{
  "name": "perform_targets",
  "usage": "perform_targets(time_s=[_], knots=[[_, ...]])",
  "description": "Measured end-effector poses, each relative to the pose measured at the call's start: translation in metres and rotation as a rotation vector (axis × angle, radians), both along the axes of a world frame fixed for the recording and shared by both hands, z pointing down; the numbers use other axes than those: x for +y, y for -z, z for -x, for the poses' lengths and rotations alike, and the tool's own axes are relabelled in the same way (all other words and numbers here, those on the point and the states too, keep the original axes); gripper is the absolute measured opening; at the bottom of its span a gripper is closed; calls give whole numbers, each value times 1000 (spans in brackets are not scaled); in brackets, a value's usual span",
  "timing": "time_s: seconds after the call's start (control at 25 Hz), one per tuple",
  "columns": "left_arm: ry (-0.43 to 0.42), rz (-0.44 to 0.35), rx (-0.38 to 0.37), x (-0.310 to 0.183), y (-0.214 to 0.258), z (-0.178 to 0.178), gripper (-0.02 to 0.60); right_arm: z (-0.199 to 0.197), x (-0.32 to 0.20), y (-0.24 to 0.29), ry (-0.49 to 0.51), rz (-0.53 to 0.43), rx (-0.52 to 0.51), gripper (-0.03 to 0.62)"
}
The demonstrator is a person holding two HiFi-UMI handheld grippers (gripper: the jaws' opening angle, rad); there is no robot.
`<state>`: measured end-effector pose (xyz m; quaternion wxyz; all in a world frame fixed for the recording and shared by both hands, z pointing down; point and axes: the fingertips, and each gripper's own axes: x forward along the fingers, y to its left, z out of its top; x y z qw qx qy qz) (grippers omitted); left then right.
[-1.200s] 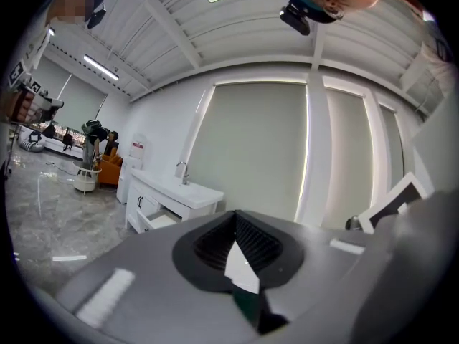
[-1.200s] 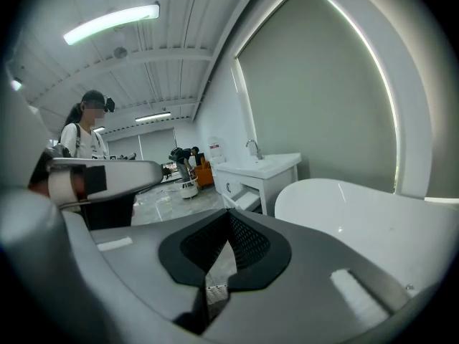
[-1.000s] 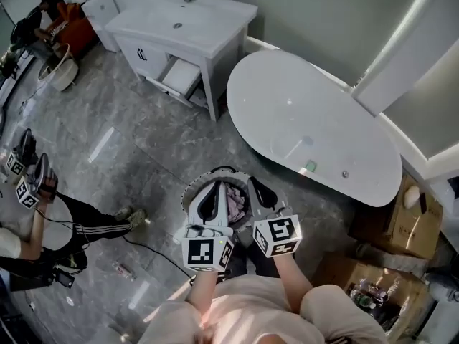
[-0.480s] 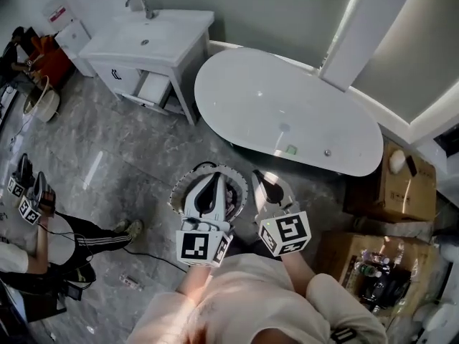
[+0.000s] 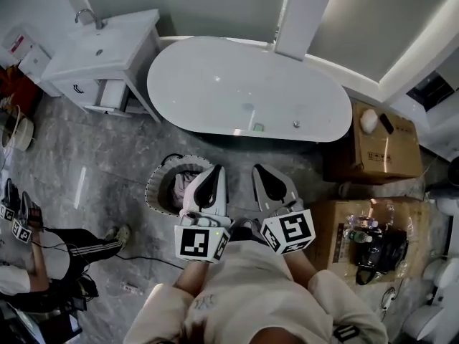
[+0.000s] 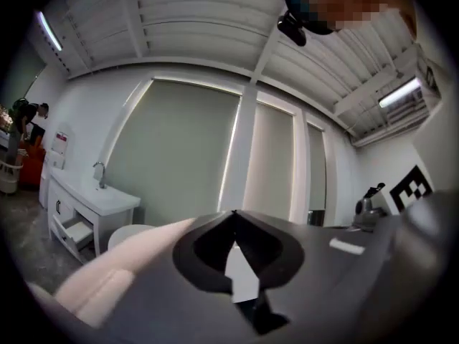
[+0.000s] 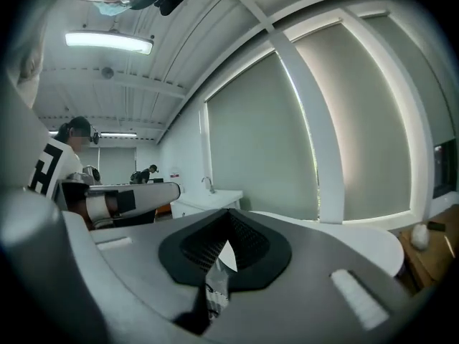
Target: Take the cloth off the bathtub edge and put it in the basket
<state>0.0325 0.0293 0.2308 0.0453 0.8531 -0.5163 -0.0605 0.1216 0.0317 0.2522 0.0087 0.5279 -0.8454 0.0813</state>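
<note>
Cloth (image 5: 183,183) already bundled in basket (image 5: 153,186), off bathtub (image 5: 237,84) edge. Left gripper (image 5: 218,170) and right gripper (image 5: 257,170) side by side near body, jaws pressed together on nothing, probably with nothing left to carry. Versus a second ago: shifted right off basket, most of it now uncovered; bathtub swung across top of head view.

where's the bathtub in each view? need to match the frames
Head view: bathtub, the white oval at top centre.
Left gripper view: only its rounded white end shows, at lower left.
Right gripper view: long white shape running from centre to the right edge, low in the picture.
Shared landmark: the sink cabinet, just left of the bathtub in all three views.
</note>
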Motion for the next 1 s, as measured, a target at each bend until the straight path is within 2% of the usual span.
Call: perform_targets(time_s=[0.2, 0.48, 0.76, 1.0], knots=[[-82, 6, -9, 15, -3, -54, 2, -51, 20, 3, -70, -17, 8, -3], [-143, 9, -13, 25, -3, -91, 2, -95, 36, 13, -141, -51, 21, -3], [-215, 10, -31, 28, -5, -110, 2, -102, 37, 16, -185, -65, 3, -2], [-242, 27, -50, 28, -11, -110, 2, -105, 38, 10, -213, -56, -9, -3]])
